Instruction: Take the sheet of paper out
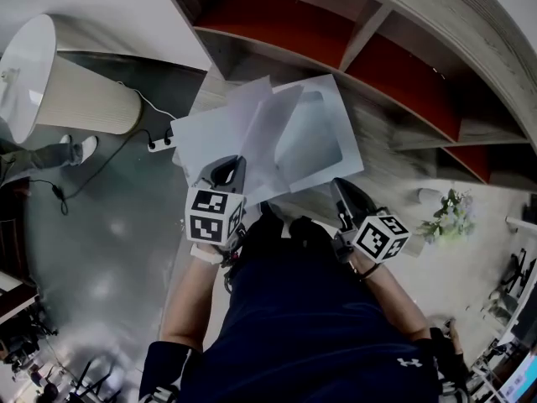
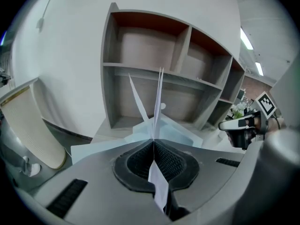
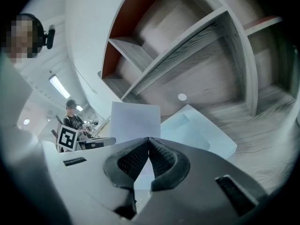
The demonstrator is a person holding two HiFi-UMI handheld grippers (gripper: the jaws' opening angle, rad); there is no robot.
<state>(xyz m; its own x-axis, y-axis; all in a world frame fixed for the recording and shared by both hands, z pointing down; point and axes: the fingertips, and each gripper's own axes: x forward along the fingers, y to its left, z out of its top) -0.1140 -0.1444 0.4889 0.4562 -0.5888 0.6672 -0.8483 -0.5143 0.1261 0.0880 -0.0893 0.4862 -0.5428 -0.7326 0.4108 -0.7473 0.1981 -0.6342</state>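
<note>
My left gripper is shut on a white sheet of paper, which fans out ahead of it toward the shelves. In the left gripper view the sheet stands edge-on, pinched between the black pads. A pale blue window envelope overlaps the sheet on the right, and my right gripper is shut on its near edge. In the right gripper view the envelope spreads to the right past the closed jaws, the white sheet rises to the left, and the left gripper shows beside it.
A wooden shelf unit with red back panels runs across the top and right. A white ribbed lampshade lies at the left, with a power strip and cable near it. A small plant stands at the right.
</note>
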